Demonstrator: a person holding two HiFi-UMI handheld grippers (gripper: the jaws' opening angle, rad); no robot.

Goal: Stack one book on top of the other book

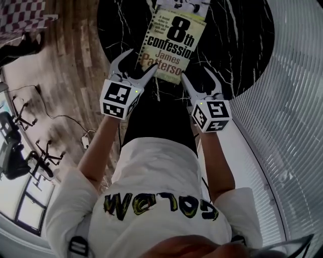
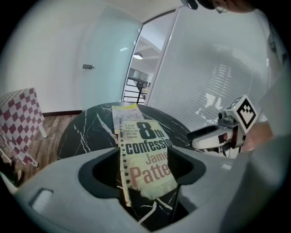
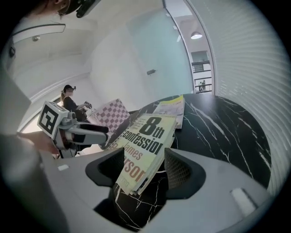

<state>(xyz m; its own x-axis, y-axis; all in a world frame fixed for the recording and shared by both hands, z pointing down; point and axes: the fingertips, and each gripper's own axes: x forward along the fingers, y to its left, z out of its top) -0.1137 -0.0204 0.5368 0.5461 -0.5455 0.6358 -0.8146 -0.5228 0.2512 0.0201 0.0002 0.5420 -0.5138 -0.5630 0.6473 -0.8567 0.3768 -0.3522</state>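
A round black marble table (image 1: 237, 45) is seen below. The 8th Confession paperback (image 1: 169, 43) is held over it, tilted, and seems to be raised clear of the stone at its near end. Its far edge is laid over the near edge of a second book (image 1: 179, 5). The near left corner is clamped in the wide-set jaws of the left gripper (image 1: 141, 59). The near right corner is gripped likewise by the right gripper (image 1: 195, 73).

Round black marble table (image 1: 242, 45), wood floor (image 1: 65, 60), checkered chair (image 2: 18, 118), ribbed glass wall (image 2: 213, 68)
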